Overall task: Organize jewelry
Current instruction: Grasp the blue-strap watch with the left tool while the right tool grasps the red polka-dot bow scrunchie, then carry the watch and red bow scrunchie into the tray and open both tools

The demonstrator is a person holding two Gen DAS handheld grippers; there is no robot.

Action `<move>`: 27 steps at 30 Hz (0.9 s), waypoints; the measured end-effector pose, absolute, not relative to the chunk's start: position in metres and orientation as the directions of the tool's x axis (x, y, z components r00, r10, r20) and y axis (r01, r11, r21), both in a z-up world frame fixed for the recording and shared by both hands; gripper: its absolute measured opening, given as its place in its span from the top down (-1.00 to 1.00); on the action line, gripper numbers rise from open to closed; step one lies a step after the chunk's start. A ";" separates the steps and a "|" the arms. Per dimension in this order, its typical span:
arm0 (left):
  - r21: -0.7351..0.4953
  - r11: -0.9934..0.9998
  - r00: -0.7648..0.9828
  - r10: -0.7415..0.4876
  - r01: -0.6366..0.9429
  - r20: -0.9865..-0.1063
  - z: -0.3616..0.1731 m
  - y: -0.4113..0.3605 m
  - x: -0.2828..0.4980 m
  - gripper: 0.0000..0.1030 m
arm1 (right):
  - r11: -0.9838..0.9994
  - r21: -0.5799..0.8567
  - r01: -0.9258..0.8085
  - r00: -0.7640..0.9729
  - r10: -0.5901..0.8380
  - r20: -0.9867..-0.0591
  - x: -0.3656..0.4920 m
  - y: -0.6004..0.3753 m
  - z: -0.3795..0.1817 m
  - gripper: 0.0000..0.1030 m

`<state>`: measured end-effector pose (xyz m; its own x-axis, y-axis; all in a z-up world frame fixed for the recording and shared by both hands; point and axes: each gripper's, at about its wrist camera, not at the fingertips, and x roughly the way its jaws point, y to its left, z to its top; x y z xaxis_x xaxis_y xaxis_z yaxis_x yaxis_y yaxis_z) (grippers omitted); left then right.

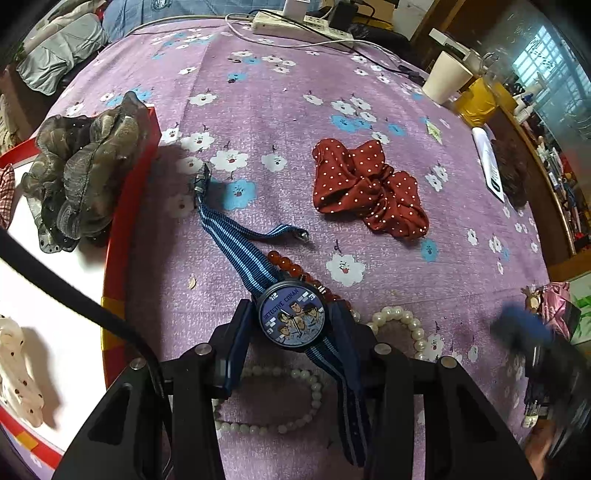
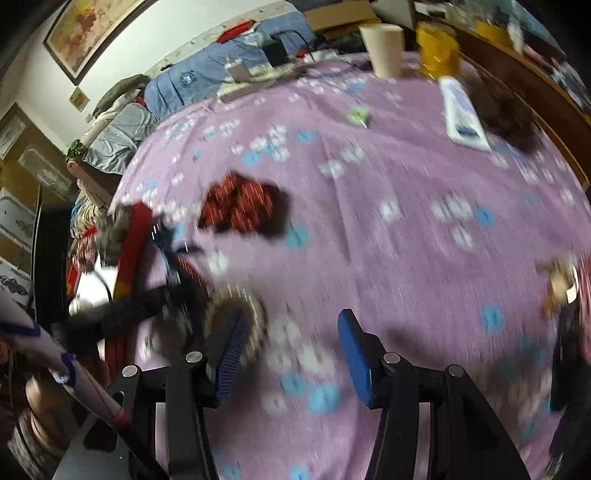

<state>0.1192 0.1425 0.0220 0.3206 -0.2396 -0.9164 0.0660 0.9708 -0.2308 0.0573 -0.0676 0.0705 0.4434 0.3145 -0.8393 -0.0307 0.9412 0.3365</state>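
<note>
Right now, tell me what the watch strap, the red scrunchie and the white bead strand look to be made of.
Watch strap: woven fabric, likely nylon; matte striped blue weave, metal end.
Red scrunchie: thin cloth with a slight sheen, perhaps satin; gathered folds, white dots.
White bead strand: pearl-like round beads, glossy highlights; real or imitation cannot be told.

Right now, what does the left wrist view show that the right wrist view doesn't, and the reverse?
Only the left wrist view: the left gripper straddling the watch, with its striped strap, a red bead bracelet and pearl strands sharply visible; also a cream spotted scrunchie inside the red box.

Only the right wrist view: the right gripper open over bare cloth, and a framed picture on the wall.

Both: the purple floral cloth, the red dotted scrunchie, the paper cup and the grey scrunchie.
</note>
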 end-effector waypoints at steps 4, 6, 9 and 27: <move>-0.266 0.962 0.324 -0.273 0.068 -0.906 0.021 0.147 0.120 0.18 | 0.938 0.341 -0.067 0.437 0.335 -0.835 0.106 -0.050 0.072 -0.22; -0.268 0.961 0.325 -0.275 0.068 -0.905 0.020 0.146 0.120 0.16 | 0.941 0.325 -0.094 0.422 0.333 -0.843 0.128 -0.037 0.069 -0.22; -0.257 0.964 0.333 -0.266 0.071 -0.905 0.021 0.143 0.119 0.09 | 0.946 0.302 -0.120 0.393 0.325 -0.860 0.150 -0.020 0.060 -0.22; -0.288 0.957 0.398 -0.281 0.045 -0.873 0.063 0.157 0.067 0.24 | 0.947 0.291 -0.135 0.324 0.320 -0.890 0.145 -0.013 0.047 0.77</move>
<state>0.0672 0.1572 0.0629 0.3984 -0.2811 -0.8731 0.0447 0.9567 -0.2876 0.1446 -0.0132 0.0469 0.3243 0.3196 -0.8903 -0.1345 0.9472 0.2910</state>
